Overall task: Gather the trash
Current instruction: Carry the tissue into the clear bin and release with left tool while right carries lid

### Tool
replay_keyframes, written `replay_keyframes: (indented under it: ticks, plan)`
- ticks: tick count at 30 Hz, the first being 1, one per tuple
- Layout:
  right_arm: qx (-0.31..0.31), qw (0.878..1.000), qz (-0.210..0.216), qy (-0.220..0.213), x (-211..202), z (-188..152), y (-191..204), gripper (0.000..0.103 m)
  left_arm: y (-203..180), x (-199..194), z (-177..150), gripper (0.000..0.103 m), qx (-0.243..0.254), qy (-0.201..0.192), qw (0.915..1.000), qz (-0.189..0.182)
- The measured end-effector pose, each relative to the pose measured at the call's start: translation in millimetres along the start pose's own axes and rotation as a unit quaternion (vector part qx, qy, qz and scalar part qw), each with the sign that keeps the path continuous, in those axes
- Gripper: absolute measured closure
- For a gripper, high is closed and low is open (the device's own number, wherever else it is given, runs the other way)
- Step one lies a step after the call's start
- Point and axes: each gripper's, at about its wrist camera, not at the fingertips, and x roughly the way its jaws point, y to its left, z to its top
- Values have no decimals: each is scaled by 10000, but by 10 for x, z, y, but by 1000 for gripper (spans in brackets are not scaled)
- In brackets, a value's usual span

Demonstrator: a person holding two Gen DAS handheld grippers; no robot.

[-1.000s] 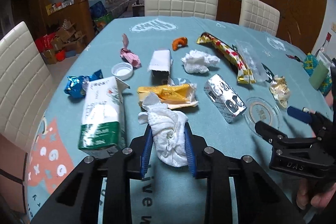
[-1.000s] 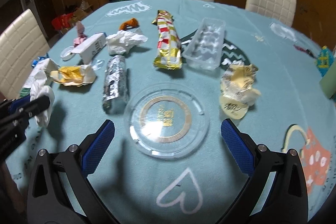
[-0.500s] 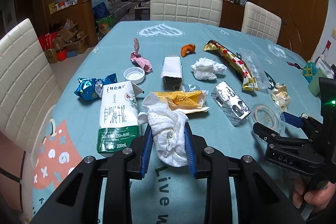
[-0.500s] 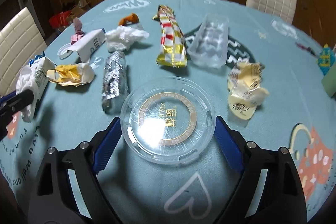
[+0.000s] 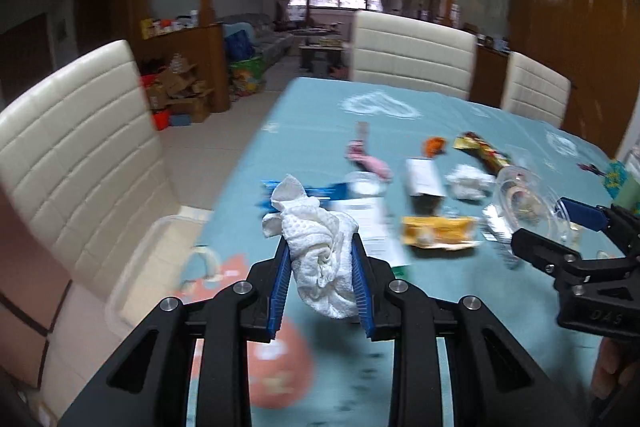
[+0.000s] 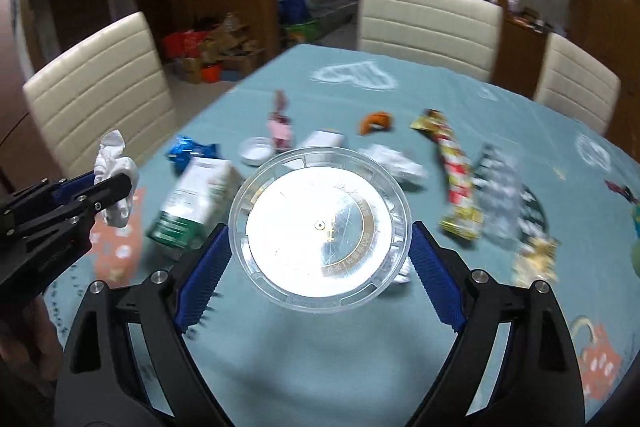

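Left claw (image 5: 322, 279) pitched down over the near edge of the teal worktop (image 5: 312, 115), blue pads pinched on a crumpled white paper towel (image 5: 320, 255) held clear of the surface. Right claw (image 6: 318, 263) also angled down, spread wide and gripping a clear round plastic lid (image 6: 320, 231) by its rim, lid lifted off the worktop. Remaining wrappers and a milk carton (image 6: 192, 203) lie on the cloth beyond.

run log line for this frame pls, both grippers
left gripper: shut on white tissue wad, lifted | right gripper: shut on clear plastic lid, lifted | table: more trash left
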Motion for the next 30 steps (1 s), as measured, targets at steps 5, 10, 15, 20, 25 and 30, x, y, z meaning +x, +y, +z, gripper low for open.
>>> replay_keyframes:
  ticks: [5, 10, 15, 20, 25, 30]
  plan:
    - [-545, 9967, 559, 206, 299, 251, 674, 16, 776, 48, -6, 75, -452, 64, 9967, 676]
    - [-1024, 9915, 778, 201, 538, 466, 1249, 15, 1292, 186, 21, 72, -734, 191, 9921, 1000]
    - [-1260, 9881, 876, 128, 692, 622, 1589, 15, 1535, 290, 34, 17, -981, 213, 9871, 1246]
    - [-1365, 9860, 935, 224, 902, 702, 1686, 15, 1689, 365, 5, 14, -1049, 292, 9839, 1415]
    - [-1509, 9822, 1062, 341, 1081, 745, 1894, 15, 1856, 306, -65, 14, -1135, 238, 9798, 1632]
    - [-1724, 9765, 1243, 355, 1152, 759, 2157, 15, 2035, 206, -156, 14, -1279, 269, 9751, 1794]
